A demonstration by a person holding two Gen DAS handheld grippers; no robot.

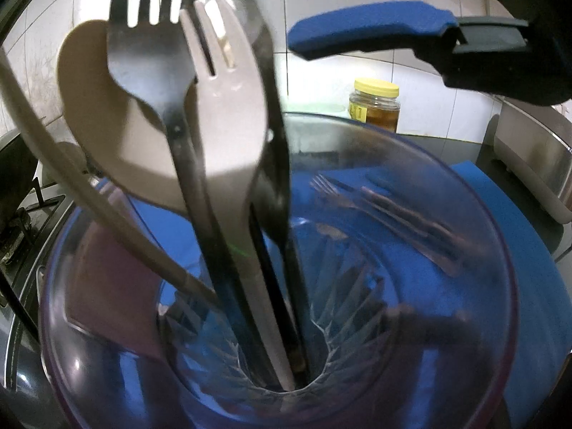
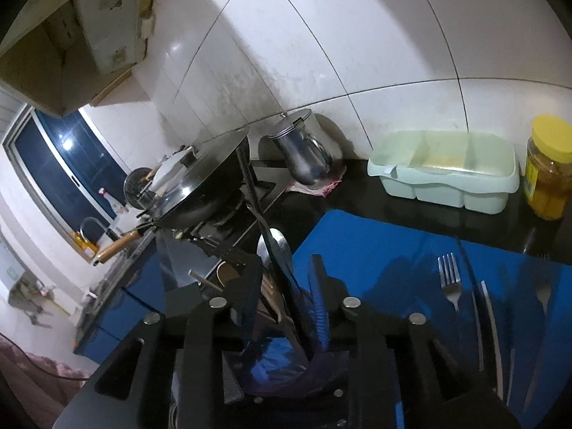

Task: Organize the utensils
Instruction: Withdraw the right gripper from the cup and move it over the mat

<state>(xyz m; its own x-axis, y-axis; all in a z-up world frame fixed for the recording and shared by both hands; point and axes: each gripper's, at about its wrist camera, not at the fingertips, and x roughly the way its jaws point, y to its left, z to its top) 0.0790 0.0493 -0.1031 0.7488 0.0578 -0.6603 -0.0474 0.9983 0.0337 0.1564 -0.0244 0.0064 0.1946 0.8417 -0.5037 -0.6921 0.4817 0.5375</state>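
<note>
A: Why is the left hand-held gripper so close to that clear tumbler (image 1: 464, 250)?

B: I judge it is steadying the tumbler. Its own fingers are out of view, and it reads as clenched as far as it goes, probably around the tumbler's wall, which fills its whole view. That keeps the tumbler from tipping while utensils drop in.

A: What stands in it already?

B: A black fork (image 1: 150, 50), a beige slotted server (image 1: 228, 107), a beige spoon (image 1: 107, 114) behind them and a pale handle leaning off to the left, all handle-down and fanned out against the far rim.

A: And the right hand-held gripper (image 2: 286, 286)?

B: It hangs above the tumbler's mouth with its blue-padded fingers (image 1: 368, 34) parted. A dark utensil (image 2: 271, 246) stands between them, but the pads look clear of it, so I'd call it released, not grasping.

A: What is left to sort?

B: To the right of that gripper a metal fork (image 2: 449, 279) and a few blurred pieces of cutlery lie on the blue mat (image 2: 375, 246) on the bench.

A: Anything in the way?

B: The upright heads crowd the opening. Beyond the mat, a pale green tray (image 2: 447, 178), a yellow-lidded jar (image 2: 548, 171), a steel jug (image 2: 304, 153) and a wok (image 2: 203, 182) stand well apart.
</note>
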